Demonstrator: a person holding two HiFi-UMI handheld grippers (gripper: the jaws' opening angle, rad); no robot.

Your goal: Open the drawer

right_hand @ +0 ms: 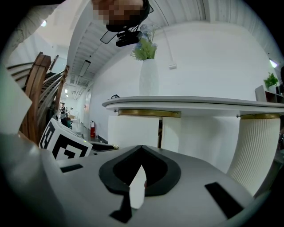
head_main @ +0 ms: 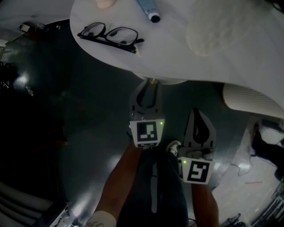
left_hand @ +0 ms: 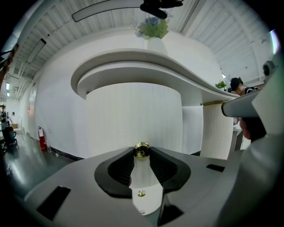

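A small gold knob (left_hand: 141, 150) sticks out of the white curved drawer front (left_hand: 133, 117) under the white table top (head_main: 177, 48). My left gripper (left_hand: 141, 150) is shut on this knob, with both dark pads pressed against its sides. In the head view the left gripper (head_main: 151, 85) reaches under the table's edge, where the knob (head_main: 152, 81) just shows. The drawer front is hidden below the top there. My right gripper (head_main: 199, 113) hangs lower and to the right, off the table. Its jaws are shut on nothing (right_hand: 142, 148).
Black glasses (head_main: 111, 35) and a tube (head_main: 148, 9) lie on the table top. A white ribbed pillar (head_main: 250, 99) stands at the right. A vase with flowers (right_hand: 148, 75) is on the table, and wooden chairs (right_hand: 40, 97) stand at the left. Dark glossy floor (head_main: 66, 133) lies below.
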